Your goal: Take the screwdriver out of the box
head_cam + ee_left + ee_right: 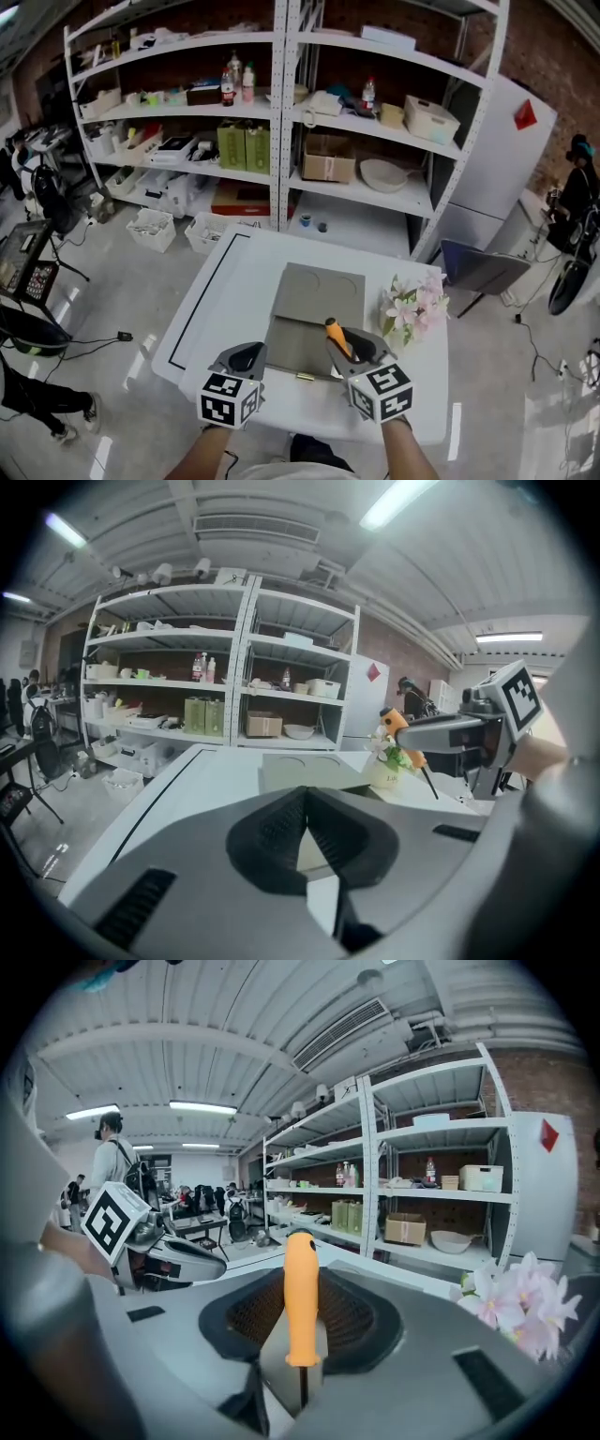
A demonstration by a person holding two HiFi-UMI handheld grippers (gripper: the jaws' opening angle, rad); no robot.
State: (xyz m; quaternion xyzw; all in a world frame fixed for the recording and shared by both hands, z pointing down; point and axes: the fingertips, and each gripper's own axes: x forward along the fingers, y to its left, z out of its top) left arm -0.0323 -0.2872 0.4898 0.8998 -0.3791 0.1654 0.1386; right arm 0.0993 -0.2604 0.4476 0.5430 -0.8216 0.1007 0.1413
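Note:
The screwdriver (335, 336) has an orange handle and a thin dark shaft. My right gripper (351, 347) is shut on its handle and holds it up above the front right part of the open grey box (298, 349). In the right gripper view the handle (301, 1297) stands upright between the pads, shaft pointing down. My left gripper (246, 357) hovers at the box's front left corner, jaws shut and nothing in them. In the left gripper view its pads (281, 822) meet in a point, and the screwdriver (397, 728) shows at the right.
The box's flat grey lid (317, 292) lies open toward the far side of the white table (234, 281). A small pot of pink flowers (413, 307) stands right of the box. Metal shelves (281, 122) full of goods rise behind the table. A white cabinet (492, 159) stands at the right.

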